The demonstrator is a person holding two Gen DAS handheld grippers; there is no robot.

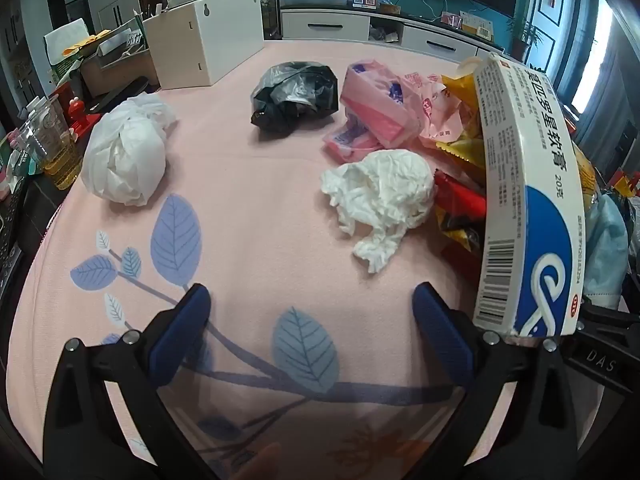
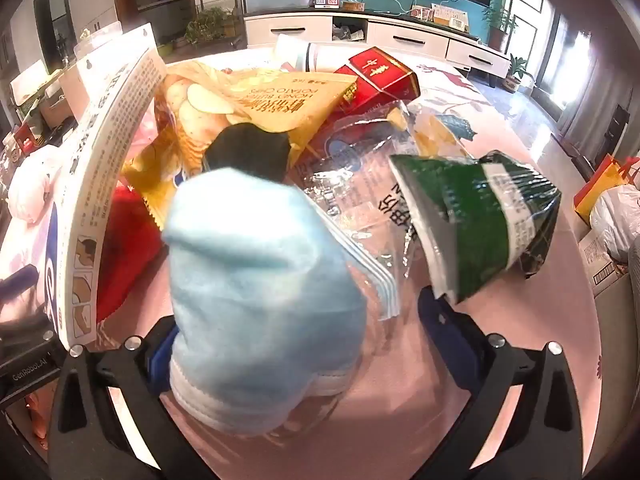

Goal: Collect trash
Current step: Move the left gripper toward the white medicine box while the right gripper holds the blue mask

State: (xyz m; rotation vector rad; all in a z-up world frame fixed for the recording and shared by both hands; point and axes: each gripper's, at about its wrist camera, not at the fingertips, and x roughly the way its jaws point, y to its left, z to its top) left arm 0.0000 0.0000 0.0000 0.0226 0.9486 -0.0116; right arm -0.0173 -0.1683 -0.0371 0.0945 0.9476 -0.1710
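Trash lies on a pink leaf-print tablecloth (image 1: 248,208). In the left wrist view I see a white paper ball (image 1: 124,164), a black plastic bag (image 1: 294,96), pink wrappers (image 1: 380,112), a crumpled white tissue (image 1: 380,200) and a white-and-blue ointment box (image 1: 524,208) standing on end at the right. My left gripper (image 1: 312,312) is open and empty, short of the tissue. In the right wrist view my right gripper (image 2: 296,320) is open, with a blue face mask (image 2: 256,300) draped over its left finger. Behind lie a yellow chip bag (image 2: 256,100), a red carton (image 2: 380,72), clear plastic packaging (image 2: 360,184) and a green packet (image 2: 488,220).
A white cabinet box (image 1: 208,44) stands at the table's far left. A plastic cup with yellow liquid (image 1: 60,148) and clutter sit off the left edge. A TV bench (image 2: 400,36) runs along the back wall. Bags and a carton (image 2: 608,248) stand on the floor at right.
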